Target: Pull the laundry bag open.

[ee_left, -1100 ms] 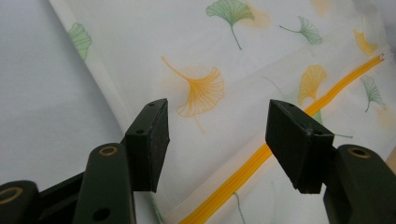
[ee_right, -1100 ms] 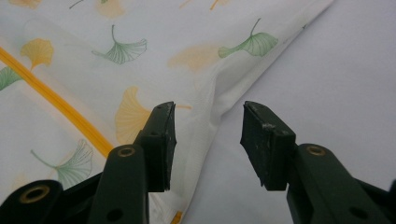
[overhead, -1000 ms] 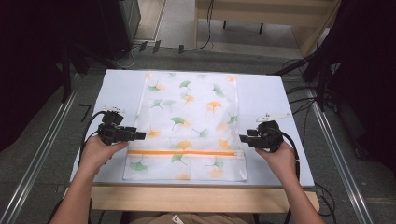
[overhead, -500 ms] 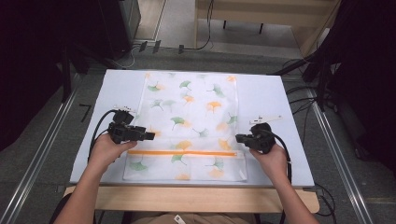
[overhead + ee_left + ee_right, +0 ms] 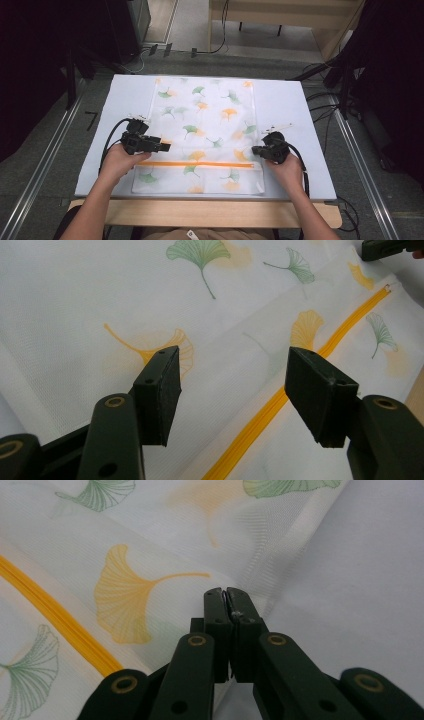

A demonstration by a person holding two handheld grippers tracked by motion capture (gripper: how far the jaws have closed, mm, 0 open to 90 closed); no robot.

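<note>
A white mesh bag (image 5: 205, 132) printed with ginkgo leaves lies flat down the middle of the pale table (image 5: 295, 105), its long sides running away from the person and its near end close to the table's front edge. An orange zipper (image 5: 195, 163) crosses the bag near that end, from the left side almost to the right. The left gripper (image 5: 162, 147) sits over the bag's left edge just above the zipper line, jaws spread wide with only cloth beneath them; in the left gripper view the pads (image 5: 159, 390) stand apart over the mesh, gripping nothing. The right gripper (image 5: 256, 150) is at the bag's right edge beside the zipper's end; its jaws have just been closing and now meet, seemingly pinching the mesh edge (image 5: 280, 575), though the cloth between the pads is hard to make out. Bare tabletop lies open on both sides of the bag and beyond its far end.
</note>
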